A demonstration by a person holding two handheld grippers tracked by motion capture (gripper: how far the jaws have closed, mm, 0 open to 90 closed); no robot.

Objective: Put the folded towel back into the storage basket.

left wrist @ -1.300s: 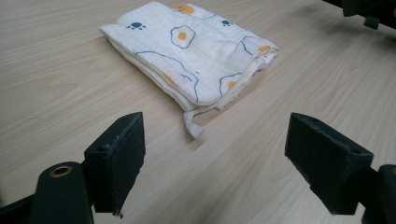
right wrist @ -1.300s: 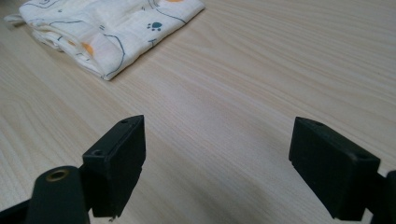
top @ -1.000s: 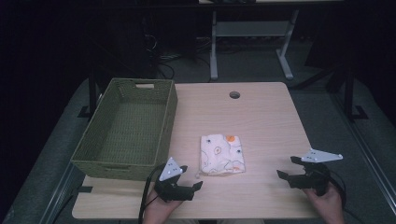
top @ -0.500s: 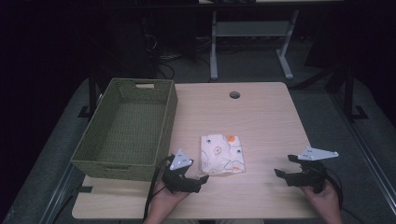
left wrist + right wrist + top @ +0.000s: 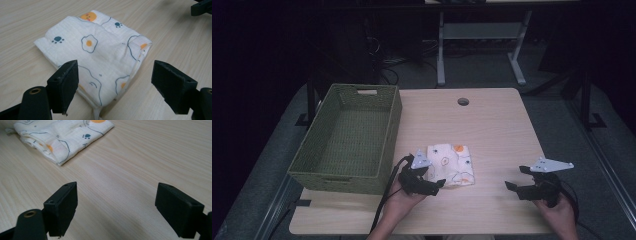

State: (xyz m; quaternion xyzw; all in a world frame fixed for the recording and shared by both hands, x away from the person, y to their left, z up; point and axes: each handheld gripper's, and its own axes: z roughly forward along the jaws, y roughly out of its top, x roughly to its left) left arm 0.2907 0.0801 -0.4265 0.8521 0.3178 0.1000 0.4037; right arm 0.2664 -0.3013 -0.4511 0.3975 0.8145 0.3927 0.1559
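Folded white cloth [image 5: 451,164] printed with fried eggs and dark paw marks is seen at the lower centre of the high view, lying flat on the pale wood-grain worktop [image 5: 492,130].

By size, the worktop comes first; it spans the middle of that frame, and a small round hole [image 5: 463,101] is cut near its far edge. Next is the olive-green woven rectangular basket [image 5: 351,137], set on the left part of the worktop, just left of the cloth; nothing can be made out inside it.

The cloth follows. In the left gripper view it lies across the centre of the frame [image 5: 100,57], with its layered folded edge turned toward the lower right.

The black left gripper [image 5: 437,184] is held at the lower left corner of the cloth, its jaws spread wide; in its own view the near corner of the cloth lies between them, though contact cannot be told. The black right gripper [image 5: 516,179] is held at the lower right of the high view, well apart from the cloth, its jaws likewise wide over bare worktop. In the right gripper view the cloth [image 5: 62,135] appears at the upper left.
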